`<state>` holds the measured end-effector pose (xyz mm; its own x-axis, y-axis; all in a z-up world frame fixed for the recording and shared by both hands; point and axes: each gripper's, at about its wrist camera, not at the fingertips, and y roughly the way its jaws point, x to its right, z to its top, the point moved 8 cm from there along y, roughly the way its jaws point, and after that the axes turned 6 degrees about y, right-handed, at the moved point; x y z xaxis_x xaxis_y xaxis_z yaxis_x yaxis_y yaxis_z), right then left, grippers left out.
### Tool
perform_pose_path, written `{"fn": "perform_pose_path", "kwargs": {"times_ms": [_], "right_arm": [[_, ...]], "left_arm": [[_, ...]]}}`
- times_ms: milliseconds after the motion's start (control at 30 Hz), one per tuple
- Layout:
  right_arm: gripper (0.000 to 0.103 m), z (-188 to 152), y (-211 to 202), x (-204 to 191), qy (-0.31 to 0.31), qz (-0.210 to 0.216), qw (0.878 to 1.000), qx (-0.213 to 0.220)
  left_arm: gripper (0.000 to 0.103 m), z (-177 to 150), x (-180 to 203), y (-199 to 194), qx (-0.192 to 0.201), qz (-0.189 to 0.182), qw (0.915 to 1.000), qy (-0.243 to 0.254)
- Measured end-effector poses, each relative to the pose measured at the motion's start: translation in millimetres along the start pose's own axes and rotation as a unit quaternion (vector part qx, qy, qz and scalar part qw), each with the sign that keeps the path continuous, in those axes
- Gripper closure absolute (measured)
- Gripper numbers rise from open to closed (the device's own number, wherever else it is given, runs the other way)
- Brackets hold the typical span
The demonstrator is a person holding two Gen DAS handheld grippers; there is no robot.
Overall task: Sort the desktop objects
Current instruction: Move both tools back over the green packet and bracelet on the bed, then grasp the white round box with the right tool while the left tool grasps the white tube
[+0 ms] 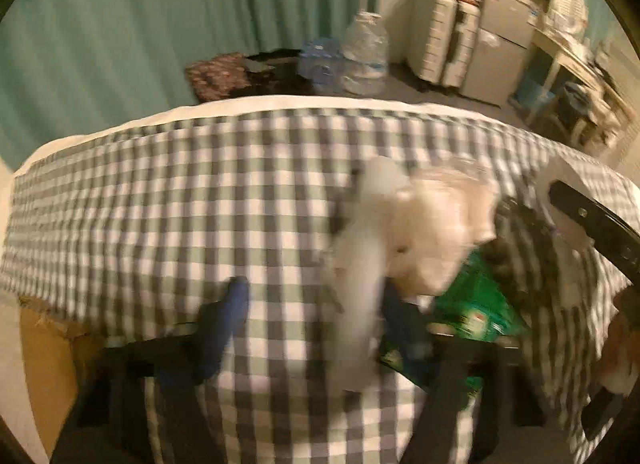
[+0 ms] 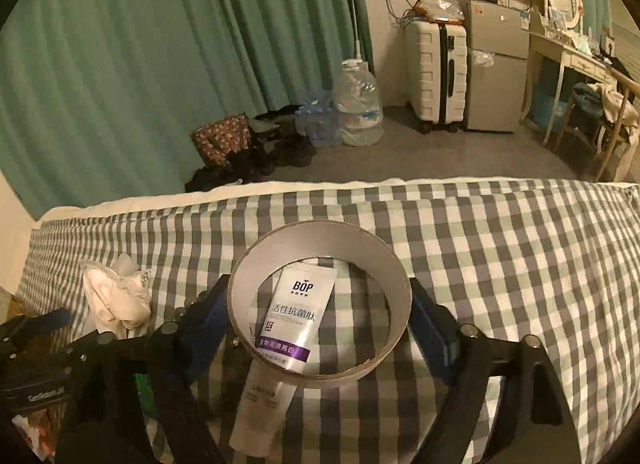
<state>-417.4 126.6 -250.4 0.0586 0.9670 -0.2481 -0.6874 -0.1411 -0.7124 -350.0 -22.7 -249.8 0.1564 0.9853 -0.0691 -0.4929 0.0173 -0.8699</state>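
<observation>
1. In the right wrist view, the right gripper [image 2: 320,328] fills the lower middle of the frame, its blue fingers [image 2: 208,328] pinching a cardboard ring [image 2: 394,276] from both sides.
2. A white toothpaste tube [image 2: 280,344] lies on the checked cloth [image 2: 500,256], passing under the ring's near edge, its printed end inside the ring.
3. At the left of that frame sits a crumpled white bag [image 2: 116,296].
4. In the blurred left wrist view, the left gripper [image 1: 316,316] at bottom centre stands spread; the white bag [image 1: 400,232] hangs by its right finger, grip unclear.
5. A green packet [image 1: 476,304] lies lower right.
6. Farther off, upper middle, stand water jugs [image 2: 356,108] and a suitcase [image 2: 436,72].
</observation>
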Motion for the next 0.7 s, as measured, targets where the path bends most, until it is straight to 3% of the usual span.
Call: {"fn": "perform_pose_path", "kwargs": {"times_ms": [67,233,433,567,633,700], "right_arm": [[0.021,-1.1,-2.7,-1.0,-0.005,0.001,1.0,-0.002],[0.021,-7.1,-21.5,4.6,0.006,0.006,1.0,-0.004],[0.021,-22.4,-50.1,-0.2,0.006,0.014,1.0,-0.01],[0.021,-27.1,-69.3,-6.1,0.013,0.027,1.0,-0.002],[0.021,-26.7,-75.7,-9.0,0.012,0.032,0.999,0.004],[0.021,-28.7,-76.9,-11.6,0.008,0.03,0.999,0.007]], "left_arm": [[0.069,3.6,5.8,-0.6,-0.003,-0.017,0.9998,0.006],[0.07,-7.6,14.6,-22.5,-0.008,-0.03,0.9994,0.017],[0.071,-34.8,-0.9,-46.3,-0.015,-0.035,0.9993,-0.001],[0.07,-33.7,-8.7,-50.2,-0.007,-0.007,0.9999,0.001],[0.065,-27.1,-11.4,-50.1,0.0,-0.005,0.9999,-0.009],[0.04,-18.7,-13.7,-47.2,0.009,-0.002,0.9997,-0.023]]}}
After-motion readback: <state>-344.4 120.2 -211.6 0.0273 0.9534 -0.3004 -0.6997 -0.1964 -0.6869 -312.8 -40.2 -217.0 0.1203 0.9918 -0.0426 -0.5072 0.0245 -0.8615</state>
